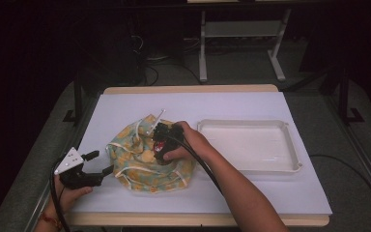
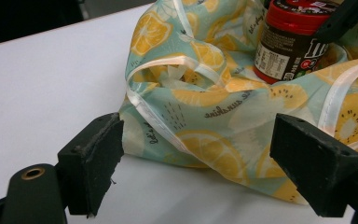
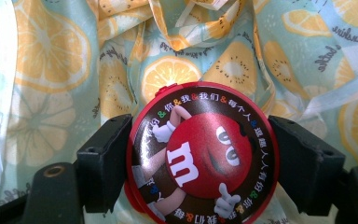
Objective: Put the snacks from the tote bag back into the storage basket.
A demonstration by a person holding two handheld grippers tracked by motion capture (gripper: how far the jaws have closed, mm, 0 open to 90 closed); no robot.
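- Two claws: our right gripper (image 3: 200,154) clamps the red-lidded brown candy jar (image 3: 200,151) at frame centre, atop the soft lemon-print fabric bag (image 1: 147,154).
- We judge the jar rigid, light, slick; grip its lid sides.
- Our left gripper (image 2: 200,163) gapes, lower left.

High view looking forward and down from above person's side, taking in whole counter (image 1: 207,193), white tray (image 1: 249,145) and floor beyond. Left gripper view sitting low, near counter surface, looking along own jaws at edge of lemon-print bag (image 2: 242,116) close by (red-lidded jar (image 2: 294,39) showing further back). Right gripper view looking straight down along own jaws, very close, onto jar lid (image 3: 200,154) with bag cloth behind. All three views sharing bag and jar.
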